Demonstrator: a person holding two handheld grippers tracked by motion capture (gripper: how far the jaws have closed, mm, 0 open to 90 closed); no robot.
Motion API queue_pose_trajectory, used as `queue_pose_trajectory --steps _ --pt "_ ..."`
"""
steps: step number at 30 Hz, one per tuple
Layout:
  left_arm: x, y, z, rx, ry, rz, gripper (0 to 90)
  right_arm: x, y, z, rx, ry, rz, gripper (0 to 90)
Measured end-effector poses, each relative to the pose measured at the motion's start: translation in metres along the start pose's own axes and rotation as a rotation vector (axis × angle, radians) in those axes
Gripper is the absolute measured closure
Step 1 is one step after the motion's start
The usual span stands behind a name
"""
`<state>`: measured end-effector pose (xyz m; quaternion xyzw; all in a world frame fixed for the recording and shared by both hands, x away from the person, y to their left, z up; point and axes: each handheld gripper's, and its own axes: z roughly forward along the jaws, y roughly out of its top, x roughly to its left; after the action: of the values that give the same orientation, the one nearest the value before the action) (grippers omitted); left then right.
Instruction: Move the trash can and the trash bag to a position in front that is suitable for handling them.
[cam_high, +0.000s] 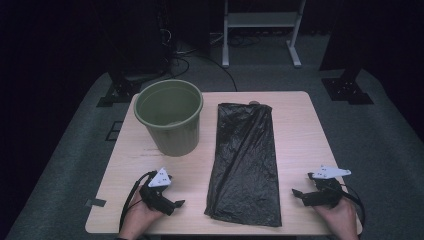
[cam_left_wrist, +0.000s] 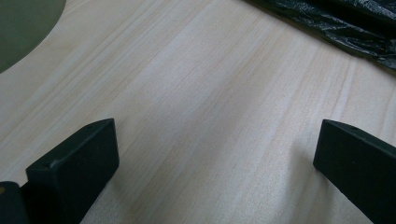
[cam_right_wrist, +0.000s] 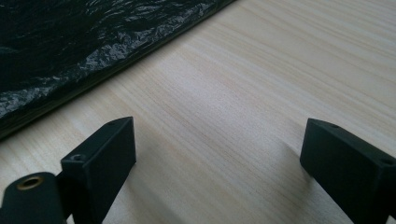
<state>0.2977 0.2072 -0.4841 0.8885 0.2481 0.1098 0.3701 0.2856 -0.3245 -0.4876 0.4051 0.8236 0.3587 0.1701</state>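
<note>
A black plastic bag (cam_high: 245, 160) lies flat down the middle of the wooden table (cam_high: 300, 130). To its left an olive-green bucket (cam_high: 170, 122) stands upright. My left gripper (cam_high: 172, 204) rests near the front left edge, jaws wide apart over bare wood (cam_left_wrist: 217, 154), with the bag's edge (cam_left_wrist: 355, 32) at the upper right and the bucket (cam_left_wrist: 23, 28) at the upper left. My right gripper (cam_high: 300, 195) rests near the front right edge, also open over bare wood (cam_right_wrist: 219, 158), with the bag (cam_right_wrist: 70, 42) at the upper left.
The table stands on grey carpet. A white frame (cam_high: 260, 25) and dark stands with cables (cam_high: 150, 60) stand beyond the far edge. A small piece of tape (cam_high: 95, 203) hangs at the table's front left edge.
</note>
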Motion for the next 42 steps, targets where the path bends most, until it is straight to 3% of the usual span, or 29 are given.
queue_pose_trajectory --steps 6,14,17,21,23,33,36,42 --pt "0.000 0.000 0.000 0.000 0.000 0.000 0.0 0.000 0.000 0.000 -0.001 -0.001 0.005 11.2" --pt "0.000 0.000 0.000 0.000 0.000 0.000 0.0 0.003 0.003 -0.005 -0.015 0.006 0.061 14.3" --pt "0.000 0.000 0.000 -0.001 0.000 0.000 0.0 0.005 0.007 -0.009 -0.037 0.028 0.076 20.3" --pt "0.000 0.000 0.000 0.000 -0.001 0.000 0.0 0.009 0.011 -0.010 -0.037 0.026 0.072 21.4" --pt "0.000 0.000 0.000 -0.001 0.000 0.000 0.0 0.011 0.012 -0.010 -0.037 0.047 0.082 22.0" --pt "0.000 0.000 0.000 0.000 0.000 0.000 0.0 0.033 0.030 -0.001 -0.012 0.042 0.018 25.4" --pt "0.000 0.000 0.000 0.000 0.000 0.000 0.0 0.045 0.041 0.010 -0.003 0.073 -0.016 25.5" --pt "0.000 0.000 0.000 0.000 0.000 0.000 0.0 0.053 0.046 0.023 0.025 0.092 -0.024 27.6"
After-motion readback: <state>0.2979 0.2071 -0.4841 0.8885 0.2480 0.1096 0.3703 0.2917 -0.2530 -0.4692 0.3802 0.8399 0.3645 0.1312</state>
